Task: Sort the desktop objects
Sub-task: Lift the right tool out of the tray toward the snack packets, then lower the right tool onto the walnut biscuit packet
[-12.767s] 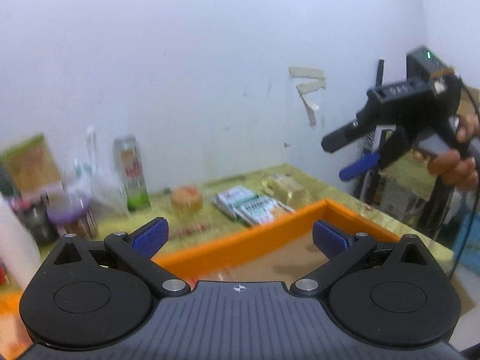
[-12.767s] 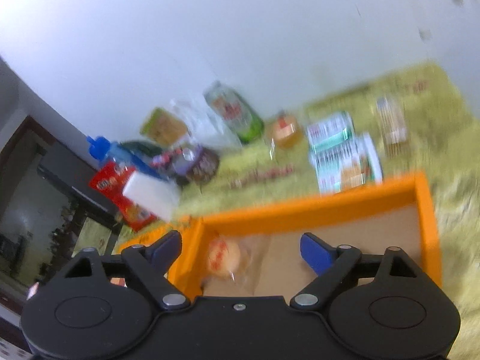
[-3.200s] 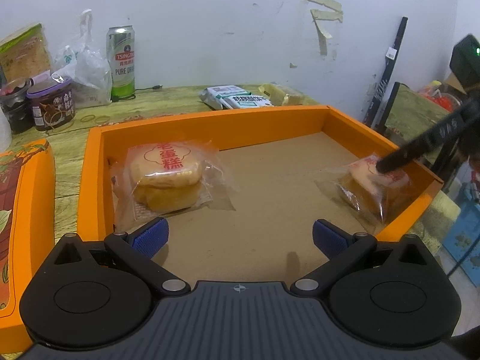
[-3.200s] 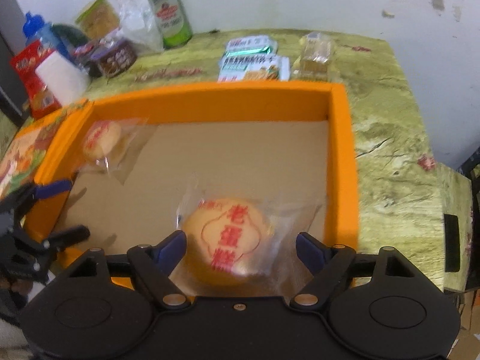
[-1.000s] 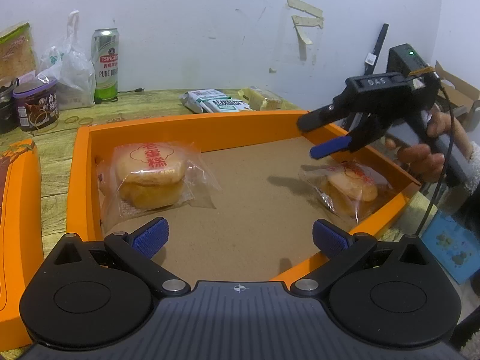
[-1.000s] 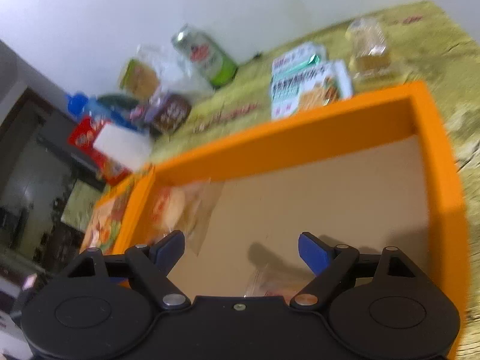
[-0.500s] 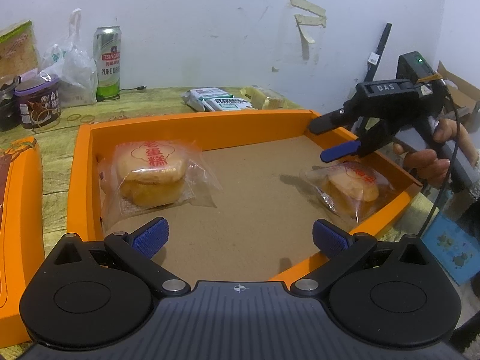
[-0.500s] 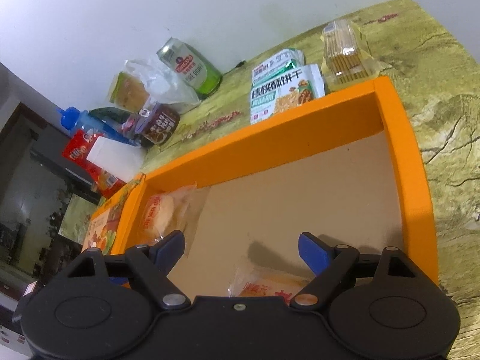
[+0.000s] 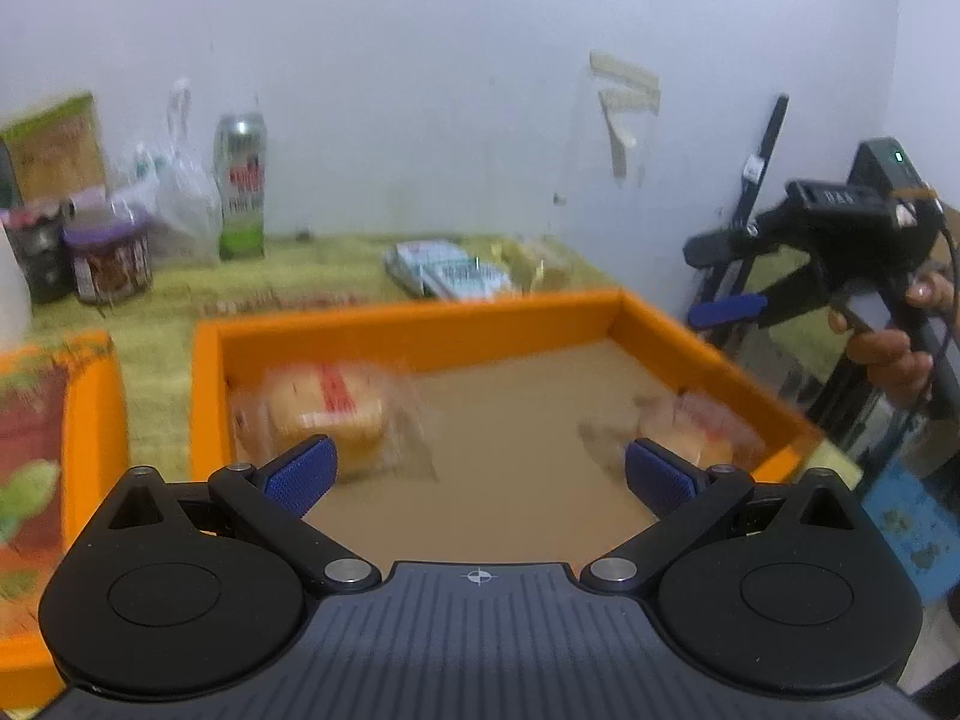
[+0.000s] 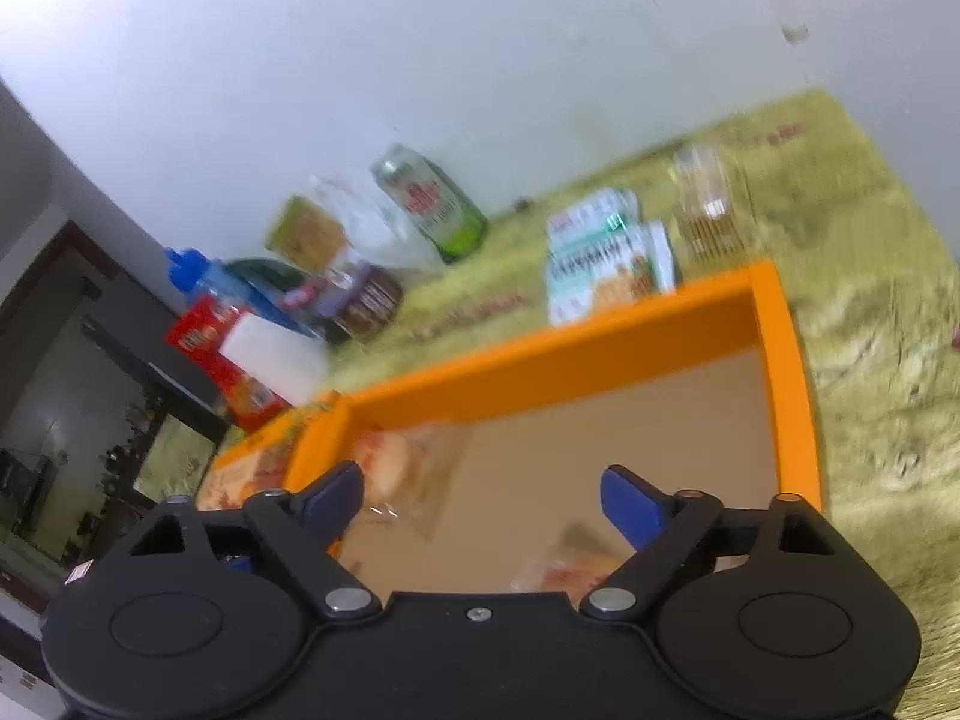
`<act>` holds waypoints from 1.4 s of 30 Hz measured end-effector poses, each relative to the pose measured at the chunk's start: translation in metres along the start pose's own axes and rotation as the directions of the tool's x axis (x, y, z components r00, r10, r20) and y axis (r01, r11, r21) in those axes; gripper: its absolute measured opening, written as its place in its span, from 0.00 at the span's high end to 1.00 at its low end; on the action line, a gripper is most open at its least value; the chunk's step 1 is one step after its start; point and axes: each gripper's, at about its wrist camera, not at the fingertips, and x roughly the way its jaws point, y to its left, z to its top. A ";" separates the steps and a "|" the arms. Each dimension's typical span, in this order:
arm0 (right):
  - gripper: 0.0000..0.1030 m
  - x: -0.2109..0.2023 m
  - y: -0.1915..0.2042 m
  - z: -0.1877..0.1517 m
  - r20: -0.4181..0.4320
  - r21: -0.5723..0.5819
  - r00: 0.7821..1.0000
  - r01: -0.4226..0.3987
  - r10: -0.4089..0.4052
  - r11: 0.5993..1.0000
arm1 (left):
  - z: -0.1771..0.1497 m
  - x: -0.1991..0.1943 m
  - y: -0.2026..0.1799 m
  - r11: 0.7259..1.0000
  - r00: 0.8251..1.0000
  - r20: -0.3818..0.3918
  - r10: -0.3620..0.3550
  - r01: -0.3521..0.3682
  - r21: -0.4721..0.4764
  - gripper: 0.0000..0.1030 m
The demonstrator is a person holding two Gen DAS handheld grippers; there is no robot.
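Orange tray holds both wrapped cakes: one at its left wall, one by its right rim, sorted apart. Left gripper and right gripper gape empty above the tray; right's jaws just widened, probably release finished.

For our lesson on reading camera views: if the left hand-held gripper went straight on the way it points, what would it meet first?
Probably the bare cardboard floor of the orange tray, between the two wrapped cakes. The left hand-held gripper is open and empty; blur makes depth uncertain.
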 end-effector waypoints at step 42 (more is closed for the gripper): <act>0.15 0.165 -0.080 0.165 -0.190 0.204 0.973 0.169 -0.130 0.964 | 0.135 0.262 0.049 0.981 0.949 -0.292 -0.119 0.067 -0.184 0.01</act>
